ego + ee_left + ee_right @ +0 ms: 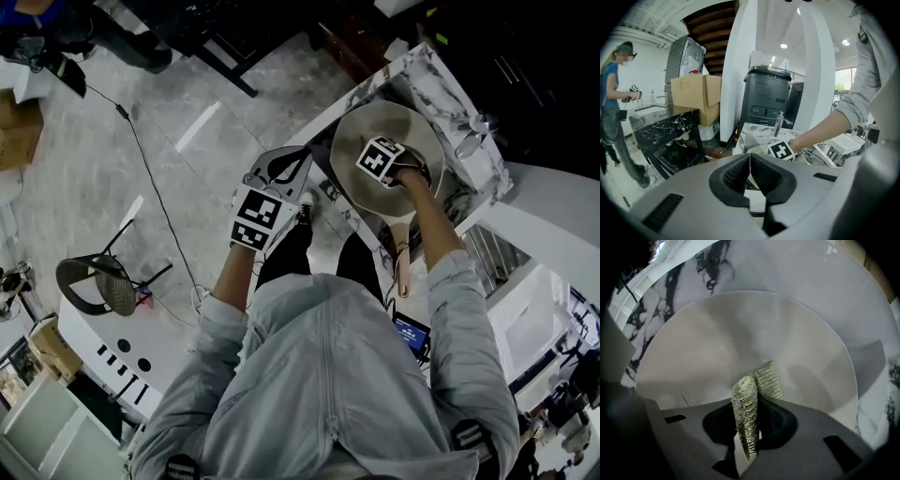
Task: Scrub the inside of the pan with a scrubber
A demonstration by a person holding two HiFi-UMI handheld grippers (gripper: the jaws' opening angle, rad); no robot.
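Only print to read: black-&-white square markers on each gripper's cube, no words or brands legible. Pan (370, 127) sits in the marble-pattern sink (441, 80), pale inside facing up, its pinkish handle (403, 267) pointing back toward the person. R gripper (412, 174) is down inside the pan, jaws clamped on a folded green-gold mesh scrubber (749, 413), whose far end touches the pan's inner surface (740, 343). Its cube hides part of the pan in head view. L gripper (286, 167) is held off to the sink's left, over the floor, pads together w/ nothing between them. Its own grey body fills the lower half of its view. Beyond it: faucet (780, 123), dark bin (765, 101), cardboard box (696, 96), a person in blue (611, 108) at far left. Chair (94, 283) & a floor cable (150, 178) lie well apart.
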